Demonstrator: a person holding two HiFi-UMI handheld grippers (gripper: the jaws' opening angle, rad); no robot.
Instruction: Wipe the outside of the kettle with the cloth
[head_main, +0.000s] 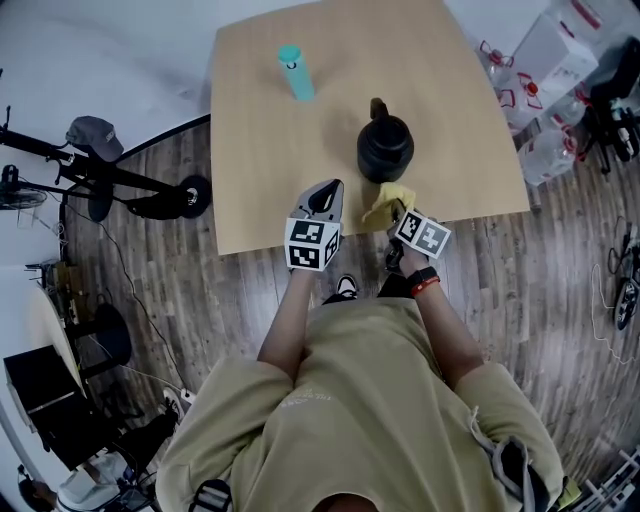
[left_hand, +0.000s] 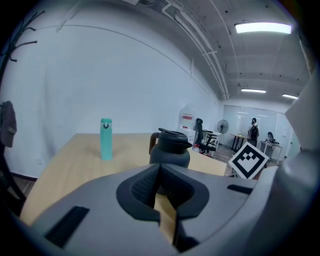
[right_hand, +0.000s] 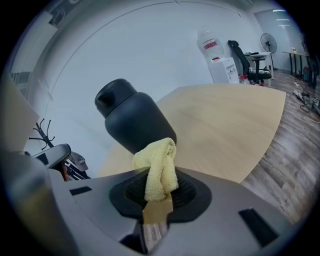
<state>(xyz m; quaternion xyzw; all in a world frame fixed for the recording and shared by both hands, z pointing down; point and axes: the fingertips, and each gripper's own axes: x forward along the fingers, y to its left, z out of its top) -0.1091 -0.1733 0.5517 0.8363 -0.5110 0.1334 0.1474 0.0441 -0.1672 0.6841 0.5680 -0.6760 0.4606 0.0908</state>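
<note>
Preparation at a pale wooden surface (head_main: 250, 150): a person in a tan shirt leans over its near edge, the right tongs (right_hand: 159, 192) pinching a bunched yellow terry cloth (right_hand: 159, 165) whose free end stands up out of the pads. The squat black kettle (head_main: 385, 147), with its dark handle, stands upright toward the near right part of the surface, just beyond the cloth. The cloth sits close by the kettle's lower near side, though whether the two touch cannot be made out. The left tongs (left_hand: 160, 172) are pressed together on nothing, held just left of the right ones and aimed at the kettle. A tall teal bottle (head_main: 295, 72) stands well apart at the far side. By the look of it, the cloth is gripped and at the kettle, while the wiping of the body, all round, is yet to be done; no streak or damp patch shows on it.
</note>
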